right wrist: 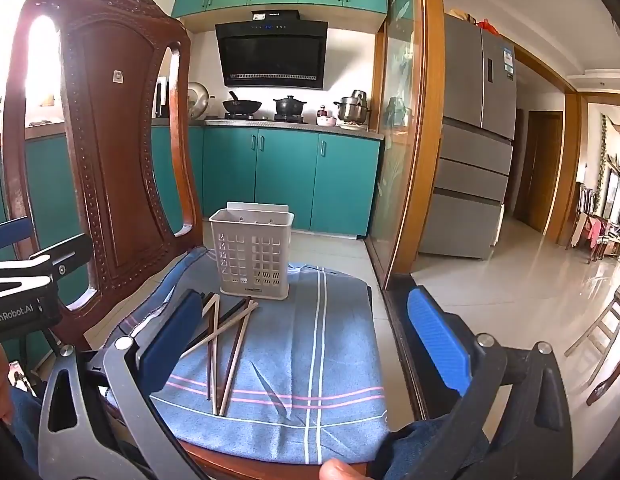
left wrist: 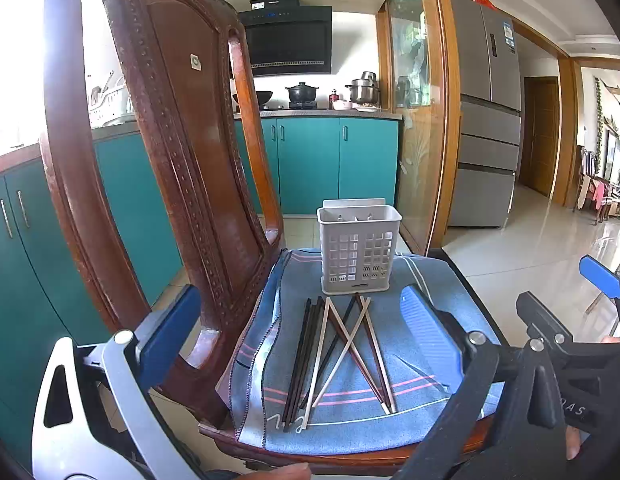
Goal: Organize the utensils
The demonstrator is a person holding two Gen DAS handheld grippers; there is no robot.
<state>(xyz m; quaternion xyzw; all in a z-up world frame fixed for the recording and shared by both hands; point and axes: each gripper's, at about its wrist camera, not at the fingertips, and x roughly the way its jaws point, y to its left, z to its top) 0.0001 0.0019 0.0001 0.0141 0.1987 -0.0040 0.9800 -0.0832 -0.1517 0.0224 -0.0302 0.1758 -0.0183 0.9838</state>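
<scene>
Several chopsticks (left wrist: 342,356), dark, reddish-brown and pale, lie crossed on a blue cloth (left wrist: 410,400) that covers a wooden chair seat. Behind them stands an upright grey slotted utensil holder (left wrist: 356,250), nothing showing above its rim. My left gripper (left wrist: 302,340) hovers open over the near side of the chopsticks, its blue pads (left wrist: 432,336) wide apart. In the right wrist view the chopsticks (right wrist: 226,344) lie at left, partly behind the left pad, and the holder (right wrist: 252,254) stands beyond. My right gripper (right wrist: 306,344) is open over the cloth (right wrist: 310,360), holding nothing.
The carved wooden chair back (left wrist: 178,152) rises close on the left. The right gripper's black body (left wrist: 558,344) sits at the left view's right edge. Teal kitchen cabinets (right wrist: 290,176), a glass sliding door (right wrist: 398,140) and a grey fridge (right wrist: 474,140) lie behind. A fingertip (right wrist: 338,470) shows at the bottom.
</scene>
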